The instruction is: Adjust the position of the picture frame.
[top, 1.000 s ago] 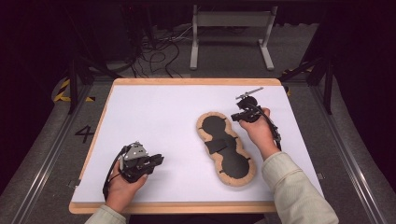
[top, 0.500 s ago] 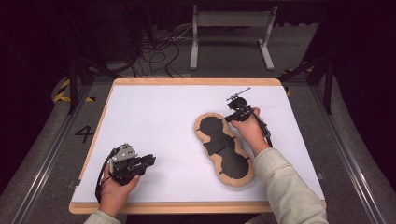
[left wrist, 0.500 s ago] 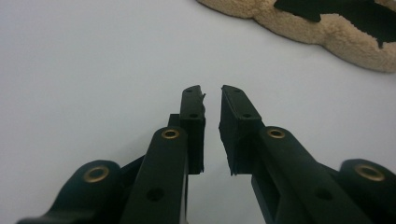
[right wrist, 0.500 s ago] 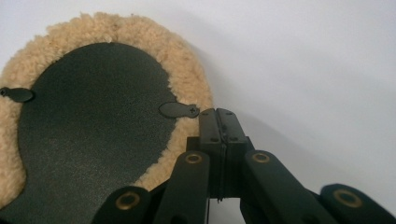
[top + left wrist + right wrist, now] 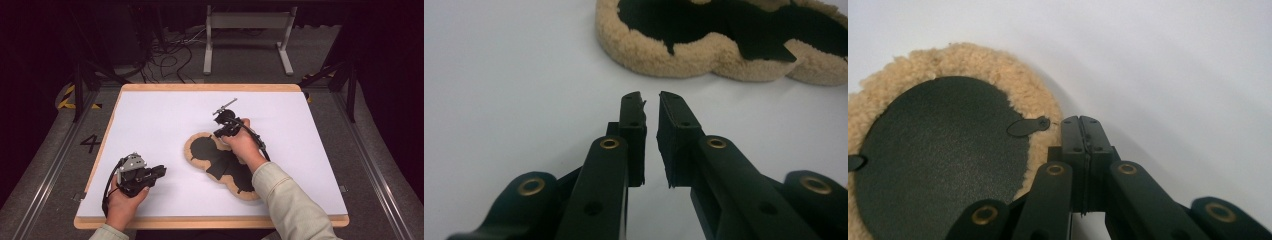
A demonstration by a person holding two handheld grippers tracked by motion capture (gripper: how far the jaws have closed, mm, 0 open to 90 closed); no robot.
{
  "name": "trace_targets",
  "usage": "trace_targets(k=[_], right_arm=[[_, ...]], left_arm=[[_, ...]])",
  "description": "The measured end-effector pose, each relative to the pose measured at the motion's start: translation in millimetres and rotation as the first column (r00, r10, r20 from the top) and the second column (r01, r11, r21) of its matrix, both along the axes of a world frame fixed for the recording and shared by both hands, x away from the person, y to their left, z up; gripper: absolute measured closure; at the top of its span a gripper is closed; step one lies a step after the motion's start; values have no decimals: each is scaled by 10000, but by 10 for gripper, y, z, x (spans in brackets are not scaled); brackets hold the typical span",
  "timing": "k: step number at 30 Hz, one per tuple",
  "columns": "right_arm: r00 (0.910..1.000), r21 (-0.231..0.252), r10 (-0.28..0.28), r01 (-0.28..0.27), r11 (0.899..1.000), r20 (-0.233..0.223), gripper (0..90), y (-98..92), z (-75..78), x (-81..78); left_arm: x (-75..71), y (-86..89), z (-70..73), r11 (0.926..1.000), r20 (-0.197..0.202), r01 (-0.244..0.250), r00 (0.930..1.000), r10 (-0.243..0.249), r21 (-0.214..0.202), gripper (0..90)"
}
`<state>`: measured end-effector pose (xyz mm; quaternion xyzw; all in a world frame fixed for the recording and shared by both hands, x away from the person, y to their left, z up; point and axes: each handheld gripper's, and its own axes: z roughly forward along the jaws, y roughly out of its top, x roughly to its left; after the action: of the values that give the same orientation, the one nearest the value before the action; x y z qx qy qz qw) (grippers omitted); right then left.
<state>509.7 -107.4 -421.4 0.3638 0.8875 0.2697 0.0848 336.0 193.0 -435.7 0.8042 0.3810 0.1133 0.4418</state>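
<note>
White tabletop (image 5: 165, 120), dark room, left hand-held gripper (image 5: 651, 102) slightly parted, right hand-held gripper (image 5: 1081, 122) clenched empty.

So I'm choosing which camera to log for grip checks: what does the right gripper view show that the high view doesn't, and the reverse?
Right gripper view alone: the right gripper with jaws pressed together and nothing between them, beside a small black tab on the fleece rim.

High view alone: the left gripper resting apart near the table's front edge, and the whole lobed outline.

Both: the fleece-edged black piece on the white table.
</note>
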Motion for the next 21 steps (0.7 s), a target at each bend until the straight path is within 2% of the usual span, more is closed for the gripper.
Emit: trace_targets(k=[9, 12, 13, 14, 16, 17, 18, 19, 21], right_arm=[[9982, 127, 592, -591, 9982, -116, 900, 230, -12, -104], [9924, 76, 1231, -1230, 9924, -91, 900, 403, -19, -208], [9924, 76, 1231, -1230, 9924, -91, 900, 403, -19, -208], [9883, 140, 1519, -1517, 9883, -121, 900, 478, -27, -261], [9871, 127, 1600, -1599, 9870, -84, 900, 501, -27, -280], [9855, 81, 1698, -1698, 9854, 24, 900, 525, -29, -302], [9847, 89, 1742, -1742, 9847, 46, 900, 526, -30, -305], [9851, 383, 1720, -1718, 9844, -4, 898, 487, -33, -290], [9873, 677, 1580, -1590, 9850, 189, 897, 427, -4, -297]], left_arm=[[20, -31, 7, 10000, -17, 71, 10000, -71, -18, 816], [26, -33, 10, 10000, -48, 58, 10000, -59, -73, 816], [28, -30, 12, 10000, -19, 72, 10000, -72, -49, 816], [30, -30, 12, 10000, -28, 73, 10000, -73, -53, 815], [33, -31, 12, 10000, -58, 70, 10000, -71, -67, 815], [43, -27, 13, 10000, 57, 90, 9999, -90, -9, 814], [38, -28, 17, 9999, -67, 101, 9999, -102, -62, 814], [44, -26, 23, 9999, 34, 80, 10000, -80, -60, 810], [47, -23, 26, 9999, 38, 107, 9999, -107, -73, 806]])
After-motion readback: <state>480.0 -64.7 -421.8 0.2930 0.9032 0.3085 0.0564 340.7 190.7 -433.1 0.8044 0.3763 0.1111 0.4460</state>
